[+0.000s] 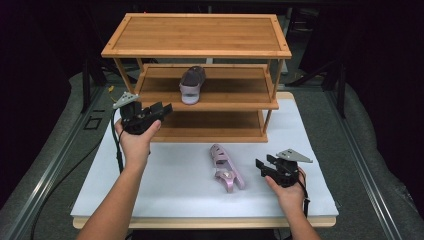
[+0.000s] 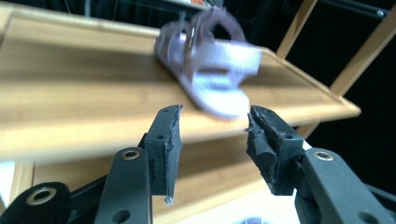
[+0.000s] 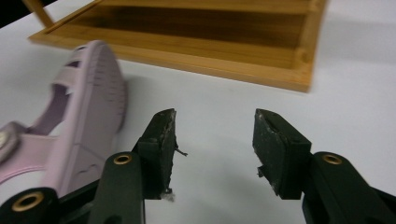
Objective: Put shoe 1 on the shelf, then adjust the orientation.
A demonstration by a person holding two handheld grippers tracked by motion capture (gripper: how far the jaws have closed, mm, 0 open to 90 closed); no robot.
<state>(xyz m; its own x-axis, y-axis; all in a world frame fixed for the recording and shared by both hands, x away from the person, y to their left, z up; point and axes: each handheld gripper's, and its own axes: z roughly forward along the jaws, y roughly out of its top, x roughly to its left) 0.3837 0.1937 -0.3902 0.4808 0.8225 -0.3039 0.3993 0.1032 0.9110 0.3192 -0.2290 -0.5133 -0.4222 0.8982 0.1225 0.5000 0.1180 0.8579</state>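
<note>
On the rack's (image 1: 210, 105) middle shelf sits one sandal (image 1: 192, 84); another (image 1: 226, 167) lies on the table (image 1: 165, 195).

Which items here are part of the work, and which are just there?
In the job:
sandal on the table
sandal on the middle shelf
bamboo shoe rack
left gripper
right gripper

Just there:
white table top
black cable
</note>
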